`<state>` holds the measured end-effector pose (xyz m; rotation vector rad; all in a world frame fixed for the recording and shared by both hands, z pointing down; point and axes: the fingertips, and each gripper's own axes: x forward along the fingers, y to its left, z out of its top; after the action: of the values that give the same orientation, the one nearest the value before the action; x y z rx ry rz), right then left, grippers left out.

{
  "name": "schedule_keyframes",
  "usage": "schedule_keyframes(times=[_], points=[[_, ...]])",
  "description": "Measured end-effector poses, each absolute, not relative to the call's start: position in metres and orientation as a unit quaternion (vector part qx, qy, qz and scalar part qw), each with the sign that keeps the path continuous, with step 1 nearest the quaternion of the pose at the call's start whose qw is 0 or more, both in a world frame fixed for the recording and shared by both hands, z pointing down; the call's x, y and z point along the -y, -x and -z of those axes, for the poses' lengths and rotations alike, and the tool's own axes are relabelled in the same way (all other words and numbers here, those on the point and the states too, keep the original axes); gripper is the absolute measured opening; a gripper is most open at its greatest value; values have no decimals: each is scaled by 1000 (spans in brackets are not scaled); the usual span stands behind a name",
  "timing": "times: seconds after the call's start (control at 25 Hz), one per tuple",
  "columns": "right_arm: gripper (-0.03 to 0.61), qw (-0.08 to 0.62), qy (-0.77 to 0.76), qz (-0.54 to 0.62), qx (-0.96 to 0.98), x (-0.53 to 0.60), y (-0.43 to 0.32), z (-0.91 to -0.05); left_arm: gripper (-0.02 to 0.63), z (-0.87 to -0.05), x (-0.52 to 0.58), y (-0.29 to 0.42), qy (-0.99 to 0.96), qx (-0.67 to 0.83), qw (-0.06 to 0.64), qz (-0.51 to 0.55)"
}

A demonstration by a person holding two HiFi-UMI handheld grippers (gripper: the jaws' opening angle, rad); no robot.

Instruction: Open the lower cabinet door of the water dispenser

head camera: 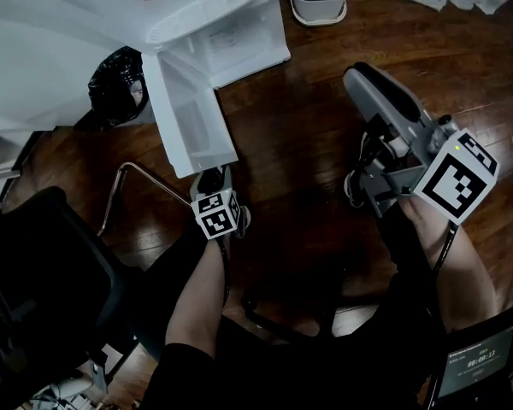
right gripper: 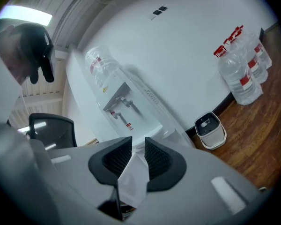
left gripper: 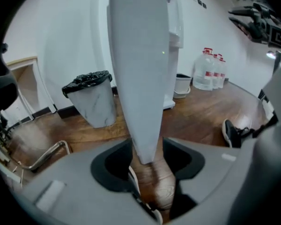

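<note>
Left gripper view: cabinet door [left gripper: 140, 78] edge between left hand-held gripper [left gripper: 147, 157] jaws (apart).

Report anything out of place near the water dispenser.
Only the lower cabinet door stands swung out from the water dispenser, its edge between the jaws of the open left claw. Nothing spilled or damaged shows.

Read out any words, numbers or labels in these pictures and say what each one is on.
Small screen: a row of digits like a timer, too blurred to read.
Water bottles: red labels, print too small to read.
Water dispenser: red tags by the taps, unreadable.
No other text shows.
</note>
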<state>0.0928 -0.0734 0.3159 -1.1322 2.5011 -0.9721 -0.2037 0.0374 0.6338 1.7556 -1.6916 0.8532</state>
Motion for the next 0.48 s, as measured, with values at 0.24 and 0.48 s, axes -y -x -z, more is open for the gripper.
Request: schedule_keyframes(times=[0.24,0.48], points=[[78,132,357,334,-862,70,-83,-302,213,-645,-23,191,-667,630,275,-287],[78,133,354,365,-851,73,-88,-314,221,-651,-13,154,-702,593,248,-307]])
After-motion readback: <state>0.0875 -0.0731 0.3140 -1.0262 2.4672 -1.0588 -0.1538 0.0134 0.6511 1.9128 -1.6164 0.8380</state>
